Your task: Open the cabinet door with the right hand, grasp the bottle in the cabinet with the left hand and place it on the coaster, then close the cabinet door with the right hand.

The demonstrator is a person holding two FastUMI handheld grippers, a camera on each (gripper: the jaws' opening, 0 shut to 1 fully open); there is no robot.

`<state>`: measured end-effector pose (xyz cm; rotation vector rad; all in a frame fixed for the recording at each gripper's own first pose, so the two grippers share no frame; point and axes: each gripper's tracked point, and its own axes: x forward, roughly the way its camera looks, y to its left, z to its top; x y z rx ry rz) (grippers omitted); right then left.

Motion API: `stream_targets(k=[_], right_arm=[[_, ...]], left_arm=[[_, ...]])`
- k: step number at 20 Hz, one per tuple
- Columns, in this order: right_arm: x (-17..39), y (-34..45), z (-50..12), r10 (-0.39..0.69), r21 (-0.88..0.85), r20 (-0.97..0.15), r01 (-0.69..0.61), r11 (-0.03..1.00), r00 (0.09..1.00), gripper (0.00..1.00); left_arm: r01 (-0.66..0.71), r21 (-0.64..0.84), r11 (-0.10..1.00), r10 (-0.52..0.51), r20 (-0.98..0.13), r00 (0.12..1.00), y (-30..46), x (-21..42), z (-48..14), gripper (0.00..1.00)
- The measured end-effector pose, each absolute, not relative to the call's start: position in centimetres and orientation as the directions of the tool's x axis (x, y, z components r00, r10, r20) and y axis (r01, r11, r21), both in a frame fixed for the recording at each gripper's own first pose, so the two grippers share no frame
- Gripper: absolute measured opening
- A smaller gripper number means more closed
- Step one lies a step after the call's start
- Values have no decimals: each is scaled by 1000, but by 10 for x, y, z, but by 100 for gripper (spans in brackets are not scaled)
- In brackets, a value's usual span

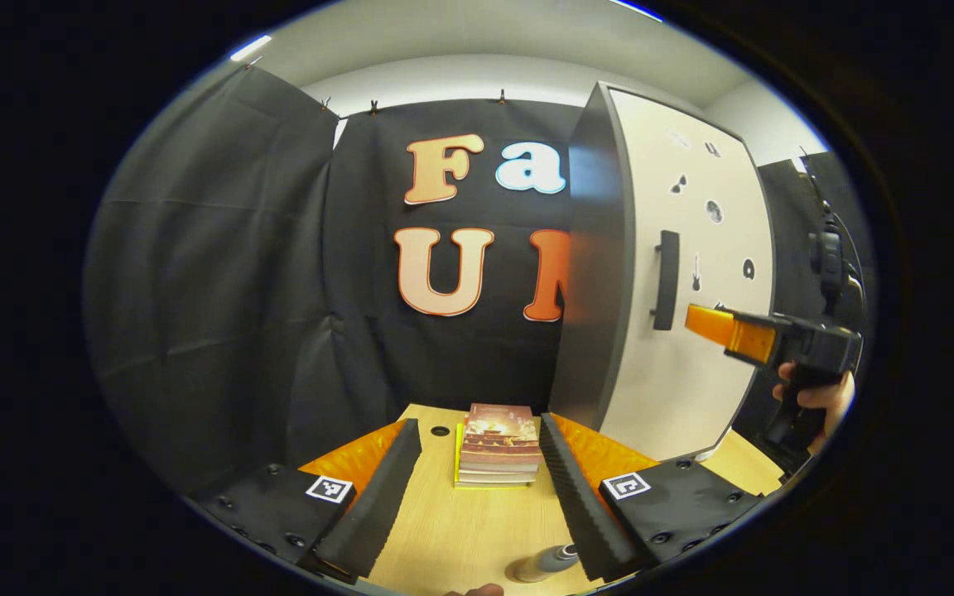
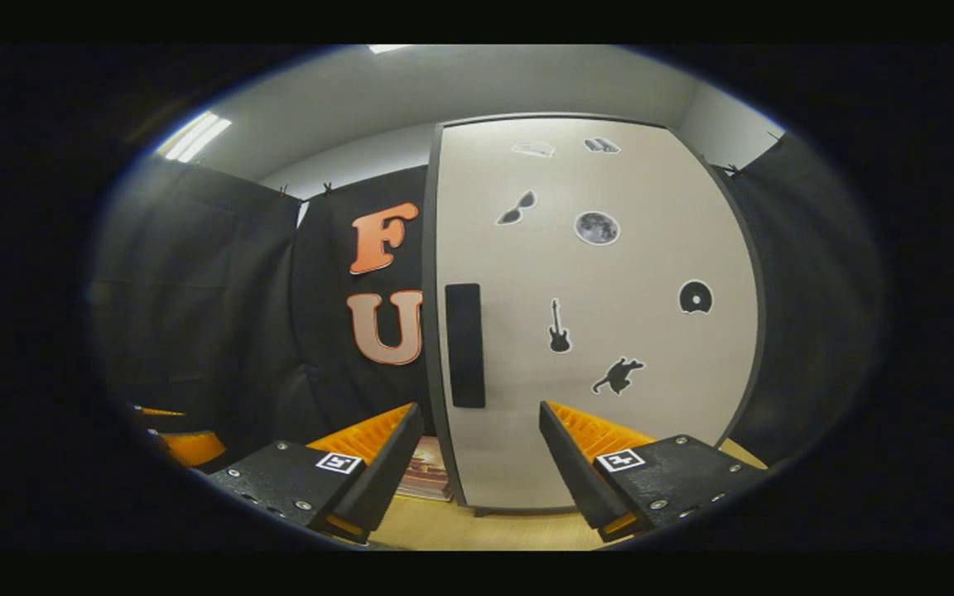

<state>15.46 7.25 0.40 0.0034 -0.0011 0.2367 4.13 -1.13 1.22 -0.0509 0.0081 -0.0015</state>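
- Pale cream cabinet door stands closed, its dark vertical handle near the left edge as the right gripper view has it; small black stickers dot the panel
- The right tongs are spread wide and hold nothing, with the handle above and between the two fingers and no contact yet
- From the left gripper view the same tongs appear as orange fingers just beside the handle, a hand gripping the black body behind them
- The left tongs are also wide and empty, hovering over the wooden surface and pointing at a stack of books
- A small grey item with a round base lies on the surface near the left tongs' right finger; I cannot tell what it is
- The bottle must be behind the closed door, out of sight; I cannot pick out a coaster
- Judgement: the opening step is in hand, with nothing of the task finished
- Risk: the handle is slim and the pads wide apart, so closing off-centre could let it slip during the pull
- Risk: a pull not following the hinge arc could drag or tilt the cabinet on the surface
- Risk: the door may swing toward the left tongs and the books if they sit in its path
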Motion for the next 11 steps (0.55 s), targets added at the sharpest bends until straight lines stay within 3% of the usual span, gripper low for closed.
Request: stream_targets(k=[11], right_arm=[[34, -24, -15, 117, -8, -56, -118, 993, 992, 90]], left_arm=[[54, -5, 999, -54, 35, 998, -100, -26, 30, 94]])
